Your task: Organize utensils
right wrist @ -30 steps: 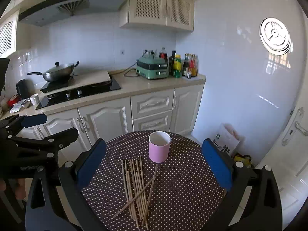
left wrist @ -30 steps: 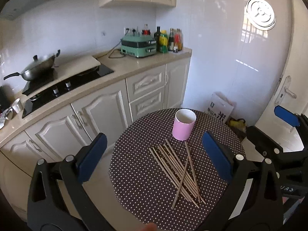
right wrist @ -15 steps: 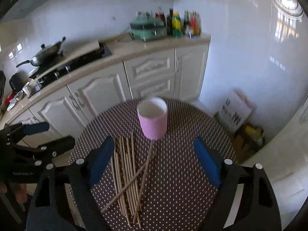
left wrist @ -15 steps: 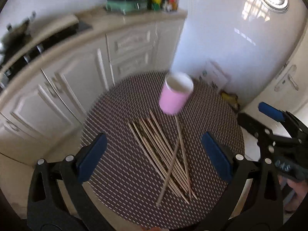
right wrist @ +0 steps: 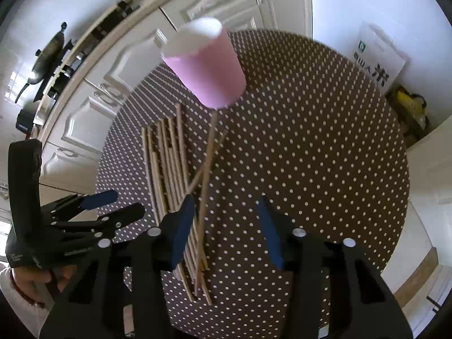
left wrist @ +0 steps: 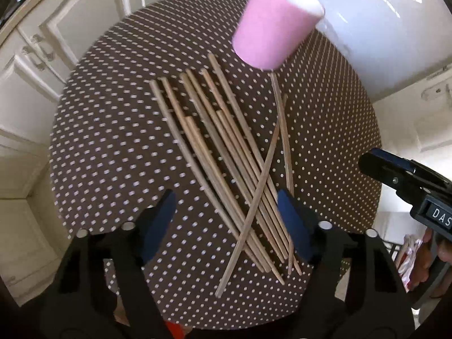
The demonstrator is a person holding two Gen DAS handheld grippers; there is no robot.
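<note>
Pale wooden chopsticks (left wrist: 226, 152) fanned beside pink cup (left wrist: 275, 25) on dotted counter (left wrist: 113, 141), left gripper (left wrist: 226, 220) and right gripper (right wrist: 226, 226) jaws closing, gripping nothing

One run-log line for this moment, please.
left gripper: closing over chopsticks | right gripper: closing, none gripped | pink cup: upright, empty

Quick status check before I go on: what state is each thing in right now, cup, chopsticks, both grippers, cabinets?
Pink cup: upright on the table, nothing seen in it.
Chopsticks: loose on the dotted tablecloth, mostly side by side, one crossed over the rest.
Left gripper: closing, over the chopstick ends, pads not pressing.
Right gripper: closing, one chopstick just inside its left pad, not gripped.
Cabinet doors: closed.
</note>
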